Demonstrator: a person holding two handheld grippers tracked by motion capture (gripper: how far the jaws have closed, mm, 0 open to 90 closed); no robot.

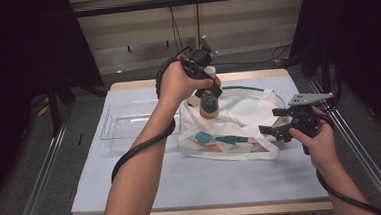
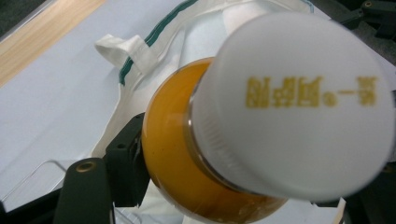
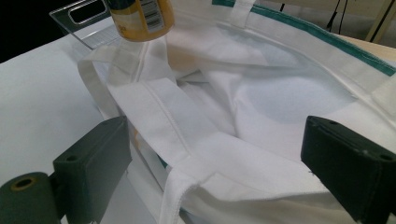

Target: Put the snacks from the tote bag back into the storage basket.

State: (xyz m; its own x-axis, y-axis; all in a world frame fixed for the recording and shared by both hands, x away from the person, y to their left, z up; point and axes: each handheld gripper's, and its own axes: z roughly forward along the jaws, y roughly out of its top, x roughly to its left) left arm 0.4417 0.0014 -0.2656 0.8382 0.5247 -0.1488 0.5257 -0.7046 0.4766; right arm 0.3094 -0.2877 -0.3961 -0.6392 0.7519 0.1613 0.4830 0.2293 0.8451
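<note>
Overhead, left fingers (image 1: 210,88) pinch the bottle (image 1: 209,102); right fingers (image 3: 219,154), spread, straddle the bag (image 3: 261,98).

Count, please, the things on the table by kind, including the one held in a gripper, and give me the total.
Bottle with orange content and white cap, held in the left gripper: 1
White cloth bag with green trim: 1
Clear plastic bin: 1
Total: 3
</note>
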